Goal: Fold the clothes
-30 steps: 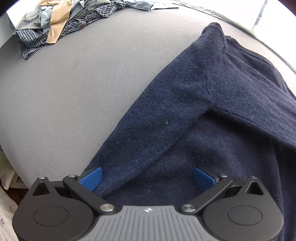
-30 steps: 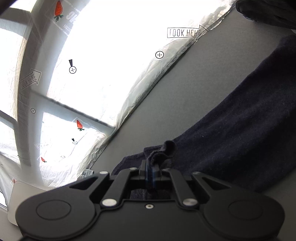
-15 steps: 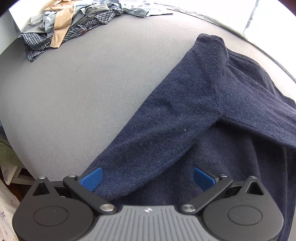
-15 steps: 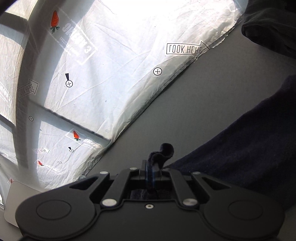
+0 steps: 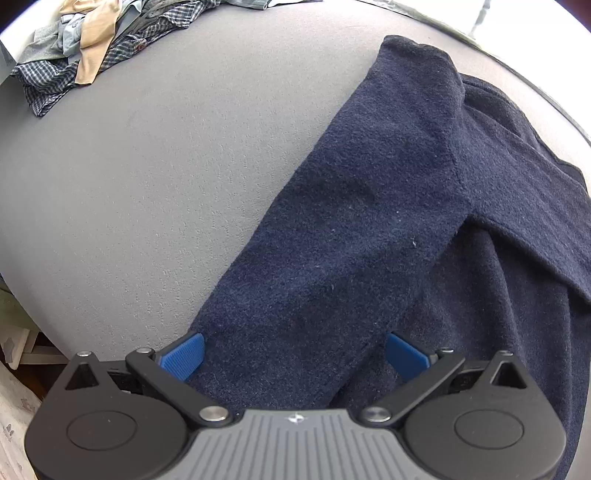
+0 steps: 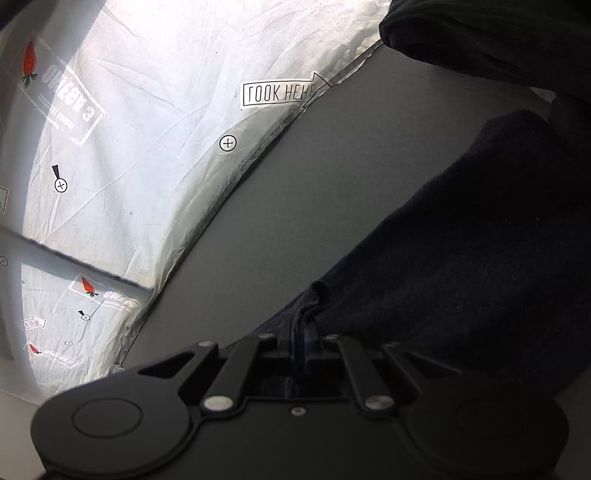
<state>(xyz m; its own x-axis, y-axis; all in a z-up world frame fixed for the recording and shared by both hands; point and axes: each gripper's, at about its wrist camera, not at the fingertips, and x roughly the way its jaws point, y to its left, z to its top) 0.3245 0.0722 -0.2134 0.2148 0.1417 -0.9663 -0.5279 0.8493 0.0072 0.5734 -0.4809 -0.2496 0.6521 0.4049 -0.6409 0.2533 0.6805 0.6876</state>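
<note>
A dark navy sweater [image 5: 388, 206] lies on the grey table [image 5: 147, 166], one sleeve folded diagonally across its body. My left gripper [image 5: 293, 354] is open, its blue pads [image 5: 183, 352] on either side of the sleeve's lower end, just above the cloth. In the right wrist view the same sweater [image 6: 480, 258] stretches away to the right. My right gripper [image 6: 303, 332] is shut on a pinched fold of the sweater's edge, low over the table.
A heap of plaid, grey and tan clothes [image 5: 92, 48] sits at the table's far left corner. A crinkled white sheet with printed marks [image 6: 147, 129] hangs beyond the table's edge. Another dark garment [image 6: 498, 33] lies at the top right.
My left gripper has drawn back along the sleeve, staying open. My right gripper has carried the pinched edge along, and the sweater now fills more of its view.
</note>
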